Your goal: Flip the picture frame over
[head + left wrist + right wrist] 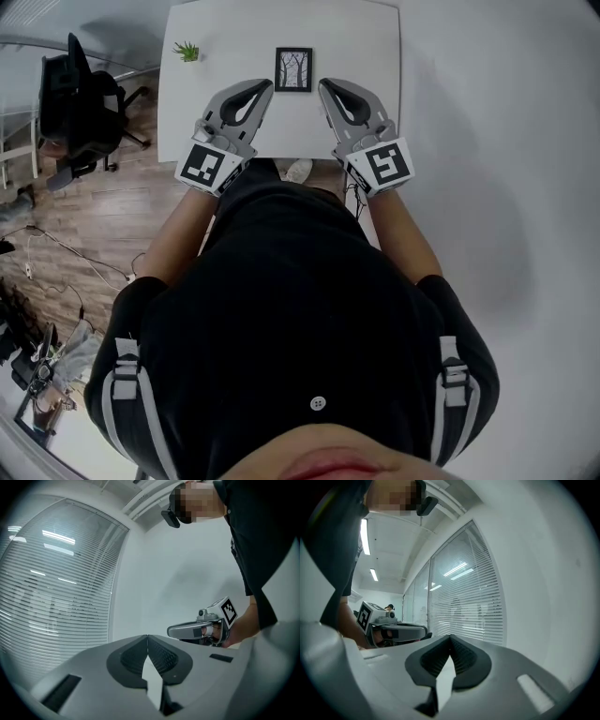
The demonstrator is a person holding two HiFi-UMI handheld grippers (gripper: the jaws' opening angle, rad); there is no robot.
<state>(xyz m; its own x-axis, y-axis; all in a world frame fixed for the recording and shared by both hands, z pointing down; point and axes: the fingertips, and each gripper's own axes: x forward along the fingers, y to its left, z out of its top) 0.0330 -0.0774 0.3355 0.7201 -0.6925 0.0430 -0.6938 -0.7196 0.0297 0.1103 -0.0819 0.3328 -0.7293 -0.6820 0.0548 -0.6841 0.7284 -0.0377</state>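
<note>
A small black picture frame (293,69) with a drawing of bare trees lies picture side up on the white table (366,47). My left gripper (264,85) is just left of the frame's near corner, and its jaws are shut with nothing between them. My right gripper (323,84) is just right of the frame's other near corner, also shut and empty. Neither gripper holds the frame. The left gripper view shows its own closed jaws (147,637) and the right gripper (201,630) beyond them. The right gripper view shows closed jaws (450,637) and the left gripper (396,630). The frame is hidden in both gripper views.
A small green plant (187,51) stands at the table's far left corner. A black office chair (82,103) is on the wood floor to the left, with cables (66,253) lying nearer. Window blinds (51,597) and a white wall (506,141) surround the table.
</note>
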